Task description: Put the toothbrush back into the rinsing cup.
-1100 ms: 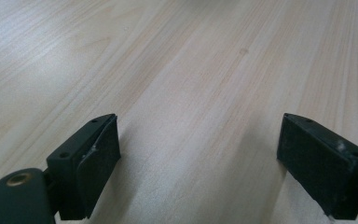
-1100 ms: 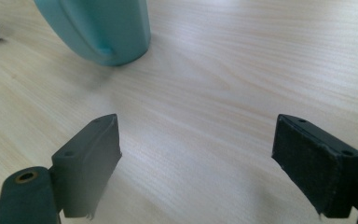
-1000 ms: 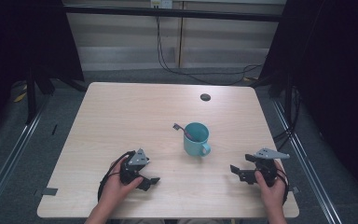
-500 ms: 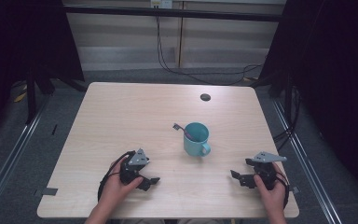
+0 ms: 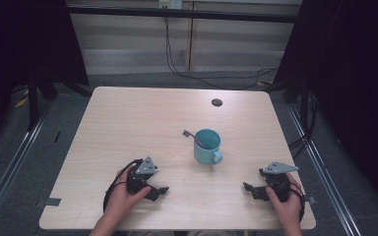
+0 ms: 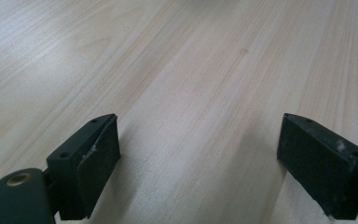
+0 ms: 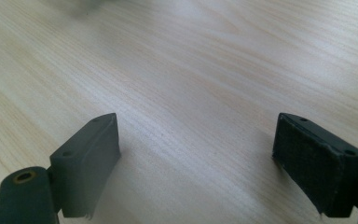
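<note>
Both tools point(image 5: 158, 191) point(image 5: 248, 188) gaping on pale woodgrain table point(image 5: 128, 123); teal mug point(image 5: 207, 146), perhaps spoon inside.

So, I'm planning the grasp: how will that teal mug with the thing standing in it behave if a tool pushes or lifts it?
The teal mug looks rigid with a wide flat base, so a low push would probably slide it rather than tip it. The utensil leaning out over its rim seems loose and may shift or rattle. The handle could make it swivel if pushed off-centre.

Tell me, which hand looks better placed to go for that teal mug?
Probably the right gripper. The teal mug turns its handle toward the right side, and that gripper seems slightly nearer. The left gripper faces the plain side. Both stand open and empty on the table.
</note>
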Tool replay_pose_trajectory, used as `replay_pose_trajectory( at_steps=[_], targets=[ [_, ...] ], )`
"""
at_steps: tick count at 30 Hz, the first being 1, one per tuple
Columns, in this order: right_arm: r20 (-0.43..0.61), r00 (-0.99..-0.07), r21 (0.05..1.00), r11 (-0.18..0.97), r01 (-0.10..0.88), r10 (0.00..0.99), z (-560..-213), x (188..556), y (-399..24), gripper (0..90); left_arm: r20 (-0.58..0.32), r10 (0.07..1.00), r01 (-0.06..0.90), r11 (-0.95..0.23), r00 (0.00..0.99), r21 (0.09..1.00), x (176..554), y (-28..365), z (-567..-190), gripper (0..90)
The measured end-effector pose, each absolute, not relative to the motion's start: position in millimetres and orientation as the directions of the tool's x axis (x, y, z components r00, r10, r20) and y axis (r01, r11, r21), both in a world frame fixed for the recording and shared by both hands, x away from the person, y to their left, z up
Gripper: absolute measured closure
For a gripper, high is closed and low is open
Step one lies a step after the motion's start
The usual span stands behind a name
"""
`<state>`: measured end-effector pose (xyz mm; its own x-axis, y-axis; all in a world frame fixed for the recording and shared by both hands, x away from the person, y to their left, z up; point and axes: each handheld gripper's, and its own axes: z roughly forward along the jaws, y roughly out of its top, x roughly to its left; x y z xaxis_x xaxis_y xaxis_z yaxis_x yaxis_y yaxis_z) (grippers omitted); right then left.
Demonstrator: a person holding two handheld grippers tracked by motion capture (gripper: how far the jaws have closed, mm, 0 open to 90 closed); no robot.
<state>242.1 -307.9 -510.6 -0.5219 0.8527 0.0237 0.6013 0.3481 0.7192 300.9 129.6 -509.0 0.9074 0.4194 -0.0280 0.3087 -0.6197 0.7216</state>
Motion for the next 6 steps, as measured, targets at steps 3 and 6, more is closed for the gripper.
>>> replay_pose_trajectory(
  at_steps=[3, 6],
  targets=[
    [0.018, -0.529, 0.722, 0.355, 0.594, 0.848, -510.8, 242.0, -308.7, 13.7, -0.029, 0.418, 0.308, -0.619, 0.908, 0.723, 300.9, 129.6, -509.2, 12.7],
    [0.019, -0.531, 0.723, 0.356, 0.593, 0.847, -510.9, 241.6, -309.0, 13.7, -0.031, 0.42, 0.31, -0.616, 0.907, 0.724, 300.8, 129.5, -509.3, 12.7]
  ],
)
